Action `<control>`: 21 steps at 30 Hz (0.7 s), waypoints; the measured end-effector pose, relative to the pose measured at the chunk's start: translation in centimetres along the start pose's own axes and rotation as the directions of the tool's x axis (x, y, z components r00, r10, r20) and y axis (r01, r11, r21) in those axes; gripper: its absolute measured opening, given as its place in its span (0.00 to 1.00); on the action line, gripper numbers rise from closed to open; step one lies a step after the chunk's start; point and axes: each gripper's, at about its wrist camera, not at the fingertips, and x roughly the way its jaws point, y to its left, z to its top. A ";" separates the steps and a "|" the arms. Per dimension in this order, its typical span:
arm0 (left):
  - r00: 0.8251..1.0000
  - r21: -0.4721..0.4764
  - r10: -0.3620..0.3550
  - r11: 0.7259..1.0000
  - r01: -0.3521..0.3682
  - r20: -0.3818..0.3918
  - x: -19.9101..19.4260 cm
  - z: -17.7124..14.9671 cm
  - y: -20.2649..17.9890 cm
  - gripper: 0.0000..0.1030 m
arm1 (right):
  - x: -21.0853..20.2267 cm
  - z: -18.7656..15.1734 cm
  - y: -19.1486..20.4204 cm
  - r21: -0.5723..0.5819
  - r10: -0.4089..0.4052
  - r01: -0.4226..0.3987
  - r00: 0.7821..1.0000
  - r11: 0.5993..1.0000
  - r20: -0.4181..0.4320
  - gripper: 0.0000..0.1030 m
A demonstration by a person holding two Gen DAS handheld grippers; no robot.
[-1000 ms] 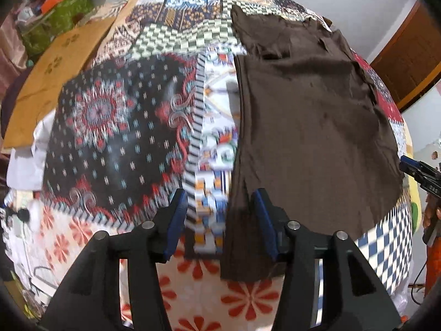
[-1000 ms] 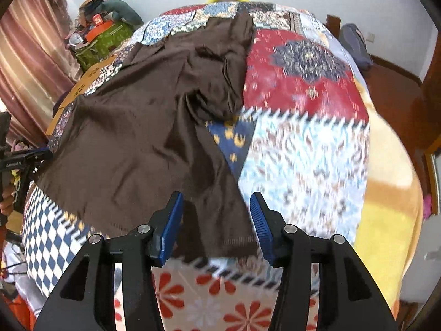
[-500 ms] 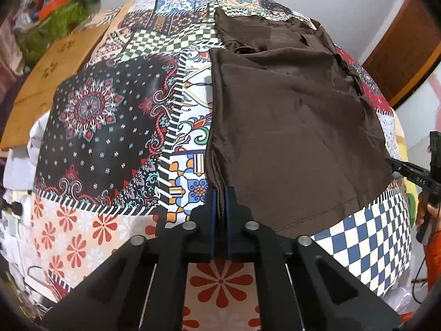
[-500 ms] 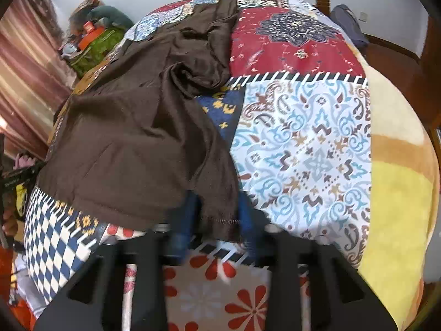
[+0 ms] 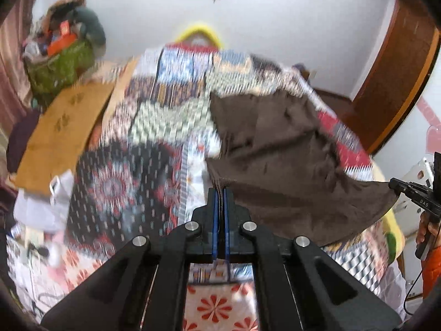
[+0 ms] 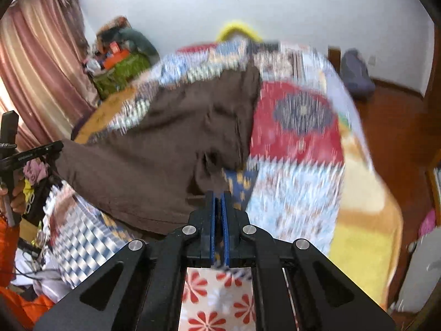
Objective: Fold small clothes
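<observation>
A dark brown garment [image 5: 289, 160] lies spread on the patchwork bed cover [image 5: 118, 171]; its near hem is lifted off the bed. My left gripper [image 5: 220, 193] is shut on the hem's left corner. My right gripper [image 6: 217, 195] is shut on the hem's right corner, with the brown garment [image 6: 154, 151] stretching away to its left. Each gripper shows at the edge of the other's view: the right gripper [image 5: 413, 193] and the left gripper [image 6: 33, 151]. Both views are motion-blurred.
A cardboard sheet [image 5: 63, 135] lies along the bed's left side, with a green bag of clutter [image 5: 58, 63] beyond it. A pink curtain [image 6: 35, 77] hangs at the left. A wooden door [image 5: 397, 77] and a wooden floor [image 6: 391, 127] are at the right.
Both grippers closed on the near hem corners, then rose and tilted up. The hem has lifted off the bed and the room's far wall has come into view.
</observation>
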 end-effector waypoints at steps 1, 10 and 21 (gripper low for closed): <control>1.000 0.011 -0.005 1.000 0.004 0.024 -0.6 0.9 -0.3 0.02 | -0.6 0.6 0.3 -0.007 -0.002 0.002 1.000 1.000 0.024 0.04; 0.990 0.024 -0.049 0.999 0.046 0.135 -3.0 8.2 -2.1 0.02 | -3.5 7.2 2.2 -0.085 -0.056 0.077 0.971 0.993 0.231 0.03; 0.998 -0.119 -0.009 0.993 0.016 0.058 3.4 14.9 1.9 0.02 | 0.6 13.1 0.0 -0.078 -0.169 0.193 0.955 0.978 0.243 0.03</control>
